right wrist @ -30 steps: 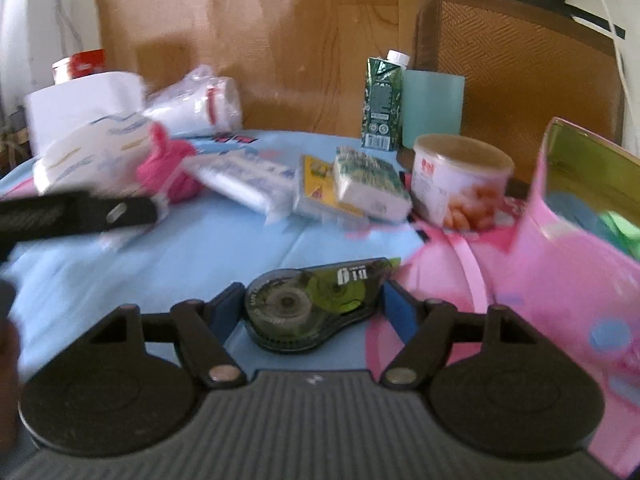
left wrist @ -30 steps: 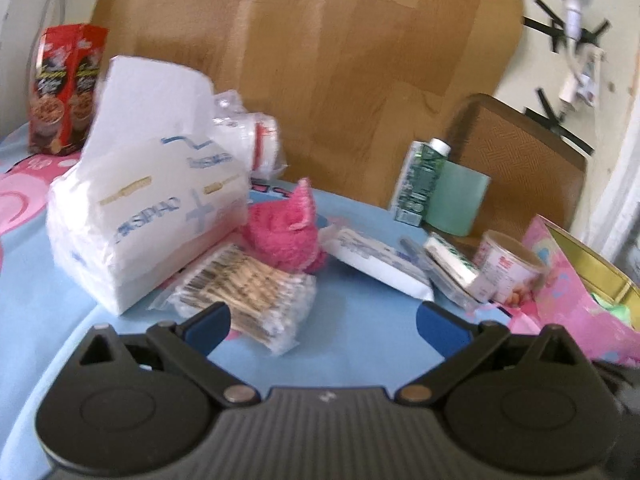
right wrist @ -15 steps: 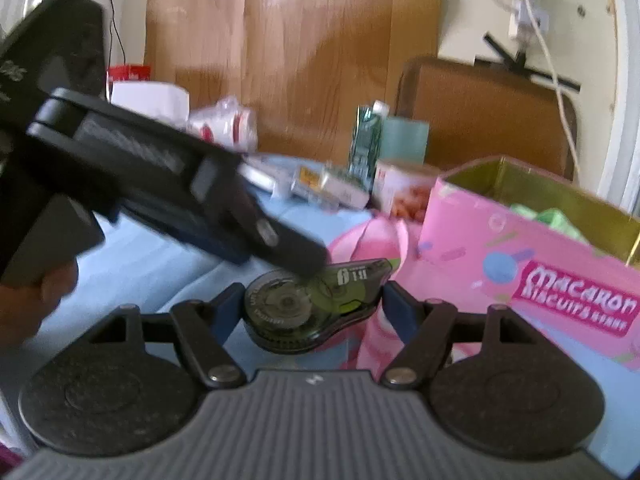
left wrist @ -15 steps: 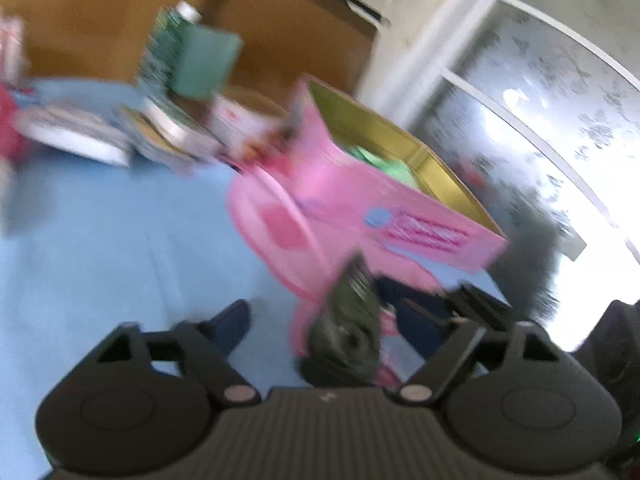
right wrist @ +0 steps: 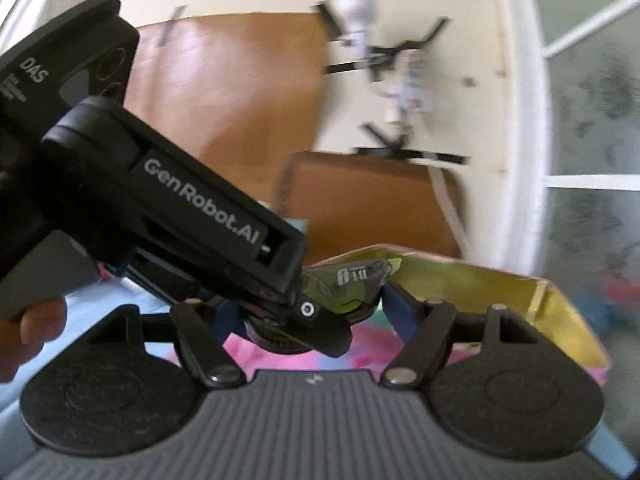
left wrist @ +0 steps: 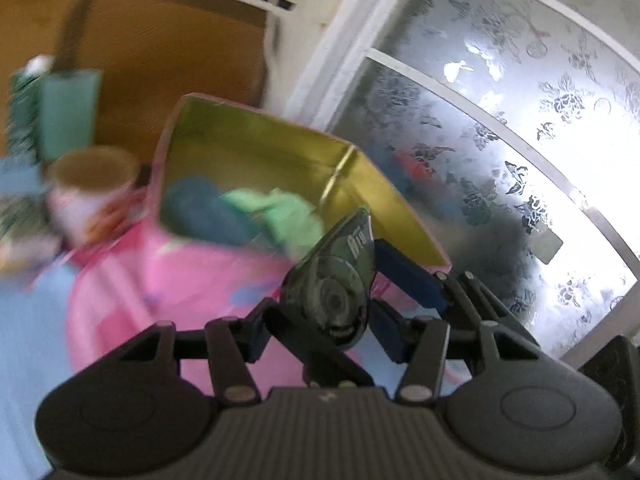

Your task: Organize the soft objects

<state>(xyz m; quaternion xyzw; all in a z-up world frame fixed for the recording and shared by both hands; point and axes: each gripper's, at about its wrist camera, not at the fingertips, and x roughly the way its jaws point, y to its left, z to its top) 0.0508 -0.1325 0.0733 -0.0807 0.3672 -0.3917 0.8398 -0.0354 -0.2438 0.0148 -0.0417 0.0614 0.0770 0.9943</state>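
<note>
A dark green correction tape dispenser [right wrist: 344, 292] sits between the blue pads of my right gripper [right wrist: 308, 312], which is shut on it. My left gripper [left wrist: 320, 320] has closed around the same dispenser [left wrist: 336, 280] from the other side; its body [right wrist: 160, 200] crosses the right wrist view. Both hold it just in front of the pink tin [left wrist: 224, 280] with a gold inside [right wrist: 480, 284]. Green cloth [left wrist: 280, 216] and a blue soft thing [left wrist: 200, 208] lie inside the tin.
A round snack tub [left wrist: 88, 184], a green carton [left wrist: 24, 112] and a teal cup [left wrist: 68, 112] stand left of the tin on the blue tablecloth [left wrist: 32, 340]. A brown chair [left wrist: 168, 52] is behind. A frosted window [left wrist: 500, 140] is to the right.
My left gripper swung right from the tissue pack to the tin and closed on the dispenser held by my right gripper. Both grippers rose toward the tin's opening.
</note>
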